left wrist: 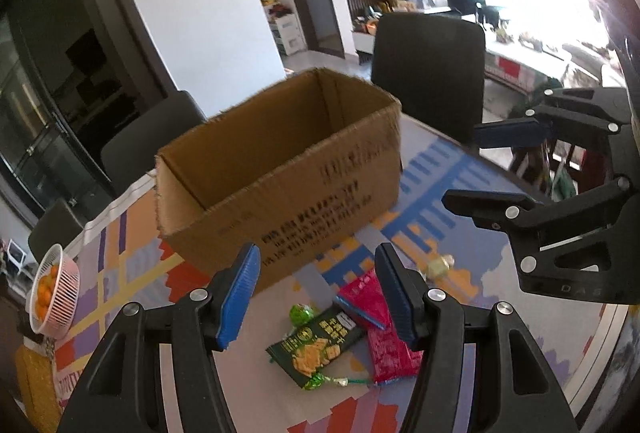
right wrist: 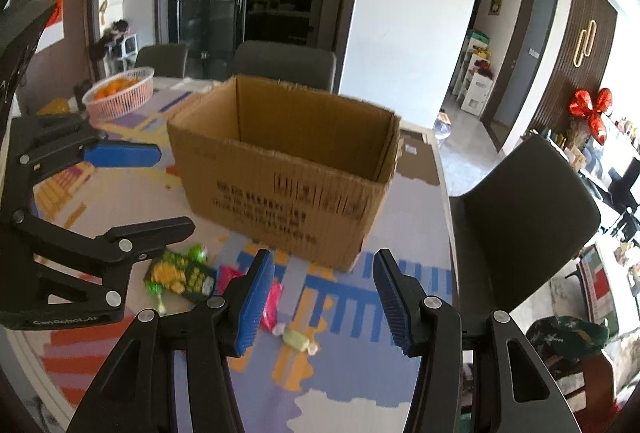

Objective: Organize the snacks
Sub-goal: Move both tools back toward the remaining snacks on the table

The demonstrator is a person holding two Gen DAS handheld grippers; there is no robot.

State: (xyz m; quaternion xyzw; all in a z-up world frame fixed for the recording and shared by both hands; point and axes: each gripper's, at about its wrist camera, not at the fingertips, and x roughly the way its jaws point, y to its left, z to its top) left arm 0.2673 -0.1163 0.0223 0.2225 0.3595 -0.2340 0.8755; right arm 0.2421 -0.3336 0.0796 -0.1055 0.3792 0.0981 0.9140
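an open corrugated cardboard box (left wrist: 280, 169) with ragged cut edges stands on the worktop (left wrist: 460, 169), which wears a bright patchwork cloth. before it lie a glossy green cracker packet (left wrist: 316, 347), a crinkled pink packet (left wrist: 380, 325) and foil-wrapped candies (right wrist: 298, 339). the left claw (left wrist: 316, 297) and right claw (right wrist: 320, 299) both gape, released, ribbed blue pads bare. dark chairs (right wrist: 524, 209) ring the bright room.
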